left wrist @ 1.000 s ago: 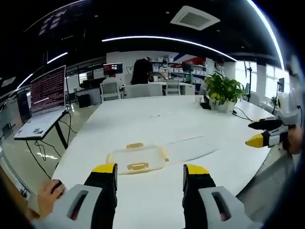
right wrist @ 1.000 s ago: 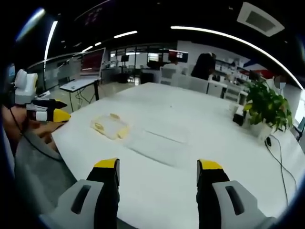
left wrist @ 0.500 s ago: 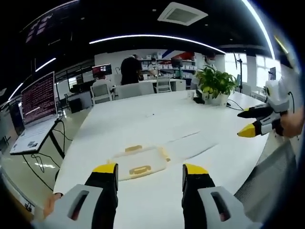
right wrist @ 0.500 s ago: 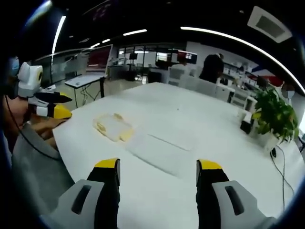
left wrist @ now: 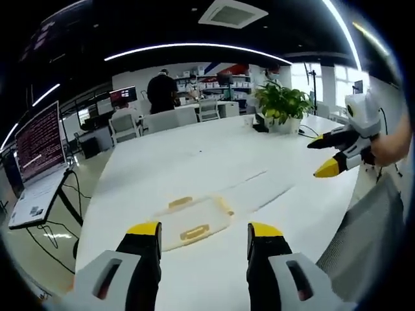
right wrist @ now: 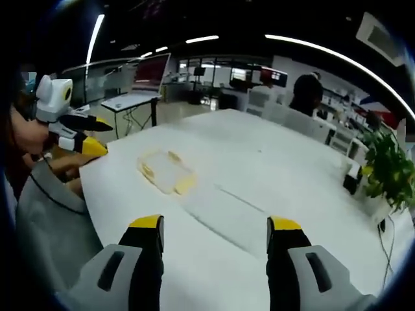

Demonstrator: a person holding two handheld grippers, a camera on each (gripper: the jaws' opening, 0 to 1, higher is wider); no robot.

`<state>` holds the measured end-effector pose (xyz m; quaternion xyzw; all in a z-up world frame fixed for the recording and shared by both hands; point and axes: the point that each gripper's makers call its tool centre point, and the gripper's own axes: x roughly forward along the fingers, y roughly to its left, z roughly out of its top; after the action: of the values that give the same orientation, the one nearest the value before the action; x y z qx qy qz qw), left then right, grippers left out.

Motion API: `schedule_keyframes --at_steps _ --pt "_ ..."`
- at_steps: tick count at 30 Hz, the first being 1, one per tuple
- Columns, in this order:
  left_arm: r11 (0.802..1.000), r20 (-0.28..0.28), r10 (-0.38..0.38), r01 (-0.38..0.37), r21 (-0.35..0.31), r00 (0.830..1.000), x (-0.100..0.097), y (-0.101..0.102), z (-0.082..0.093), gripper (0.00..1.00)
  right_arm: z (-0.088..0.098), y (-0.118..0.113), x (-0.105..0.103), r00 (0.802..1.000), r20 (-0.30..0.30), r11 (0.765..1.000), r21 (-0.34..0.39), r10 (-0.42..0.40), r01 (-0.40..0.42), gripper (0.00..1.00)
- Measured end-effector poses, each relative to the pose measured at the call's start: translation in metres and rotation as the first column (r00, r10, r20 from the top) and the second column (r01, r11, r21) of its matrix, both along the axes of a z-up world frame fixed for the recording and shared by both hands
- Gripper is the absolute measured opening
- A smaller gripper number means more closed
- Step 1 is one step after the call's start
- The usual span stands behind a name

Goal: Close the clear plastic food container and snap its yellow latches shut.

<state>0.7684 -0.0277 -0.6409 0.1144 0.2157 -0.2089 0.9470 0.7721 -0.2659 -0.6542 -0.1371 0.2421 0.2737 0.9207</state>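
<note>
A clear plastic container point(left wrist: 192, 221) with yellow latches point(left wrist: 194, 232) lies flat on the white table point(left wrist: 194, 168), just beyond my left gripper point(left wrist: 203, 241), which stands open and empty above the table's near edge. In the right gripper view the same container point(right wrist: 167, 173) lies left of centre, well ahead of my open, empty right gripper point(right wrist: 216, 238). The right gripper point(left wrist: 334, 154) also hangs in the air at the right of the left gripper view; the left gripper point(right wrist: 83, 136) appears at the left of the right gripper view.
A clear sheet or lid point(left wrist: 256, 191) lies flat beside the container. A potted plant point(left wrist: 280, 103) stands at the table's far end, a laptop point(left wrist: 40, 162) on a stand to the left. A person point(left wrist: 161, 91) and chairs are far behind.
Both cameras have shifted, so the scene slides in each view. The other gripper sits higher and more inward in each view. The container has not moved and both grippers stay open.
</note>
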Motion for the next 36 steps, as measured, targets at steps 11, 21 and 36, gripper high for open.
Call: schedule_keyframes --at_steps 11,21,36 --pt "0.996 -0.002 -0.082 0.083 0.033 0.997 0.015 0.007 -0.002 0.47 0.004 0.026 0.010 0.996 -0.001 0.995 -0.033 0.093 -0.093 0.61" --pt "0.990 0.014 -0.136 0.135 0.037 0.991 0.040 0.026 0.005 0.46 0.013 0.051 0.027 0.985 -0.014 0.984 -0.050 0.169 -0.170 0.61" --pt "0.963 -0.035 -0.261 0.262 0.054 0.965 0.072 0.040 -0.006 0.45 0.008 0.097 0.055 0.948 -0.037 0.941 -0.119 0.316 -0.318 0.60"
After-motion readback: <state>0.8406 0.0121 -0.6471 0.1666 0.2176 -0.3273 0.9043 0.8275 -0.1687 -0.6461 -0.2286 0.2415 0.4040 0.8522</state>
